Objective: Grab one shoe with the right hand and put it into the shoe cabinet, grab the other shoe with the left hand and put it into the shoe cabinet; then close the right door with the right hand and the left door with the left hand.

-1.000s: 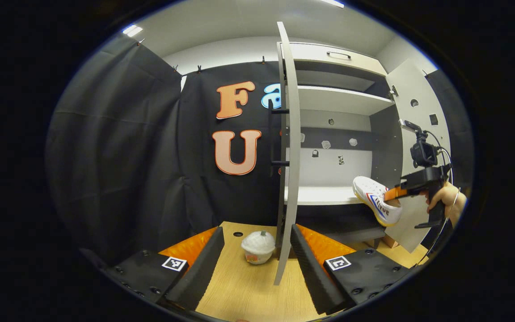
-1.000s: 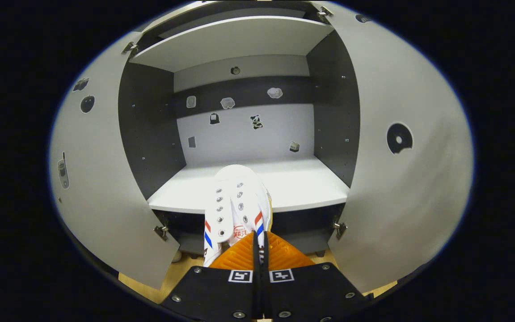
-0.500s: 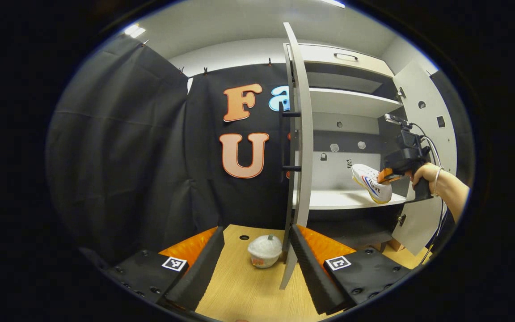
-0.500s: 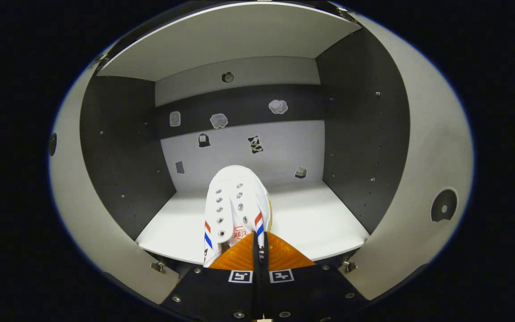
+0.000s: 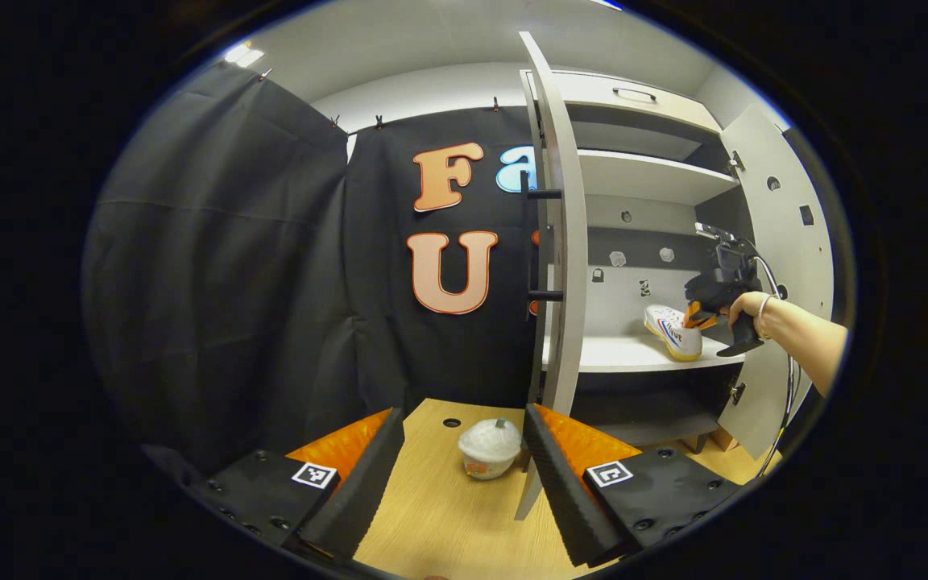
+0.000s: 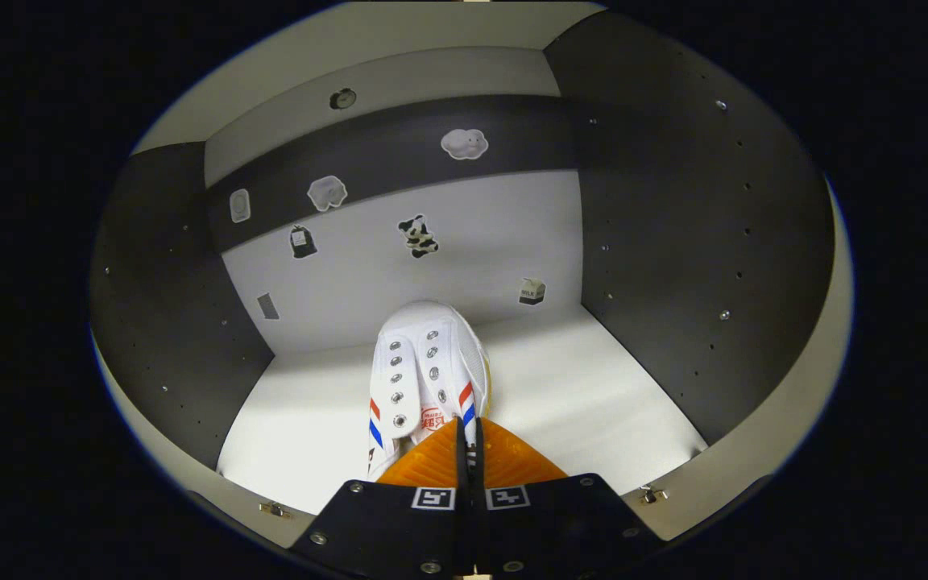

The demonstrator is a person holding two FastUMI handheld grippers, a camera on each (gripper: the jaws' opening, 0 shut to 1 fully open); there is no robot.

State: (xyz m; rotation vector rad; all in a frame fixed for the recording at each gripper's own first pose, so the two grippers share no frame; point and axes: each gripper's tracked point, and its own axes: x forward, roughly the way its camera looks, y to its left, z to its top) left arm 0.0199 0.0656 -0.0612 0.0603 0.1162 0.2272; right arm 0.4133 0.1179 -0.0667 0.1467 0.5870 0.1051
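Black cloth booth wall behind, pale wooden tabletop (image 5: 440, 524) out front in the left gripper view. Sitting on that tabletop: a small white lidded cup (image 5: 489, 448), right between the left gripper (image 5: 464, 475) fingers' line of sight but not touched — jaws spread wide, nothing in them.

Shoe cabinet (image 5: 641, 201) standing to the right with both doors swung open; left door (image 5: 562, 242) seen edge-on with its dark handle, right door (image 5: 778, 266) angled away. Further off in the same view, a hand (image 5: 746, 310) holding the right gripper (image 5: 698, 316) inside the cabinet, with the white shoe (image 5: 673, 332) down on the lower shelf (image 5: 617, 354).

Right gripper view, up close: right gripper (image 6: 468, 451) jaws nearly together, pinching the heel end of the white shoe (image 6: 424, 379). Red and blue stripes on the sides, metal eyelets, toe pointing toward the back panel. Looks set on the white lower shelf (image 6: 593, 387), roughly mid-width, well inside the dark side walls. Little stickers (image 6: 416, 234) scattered over the back panel — a cloud, a cow, a milk carton among them.
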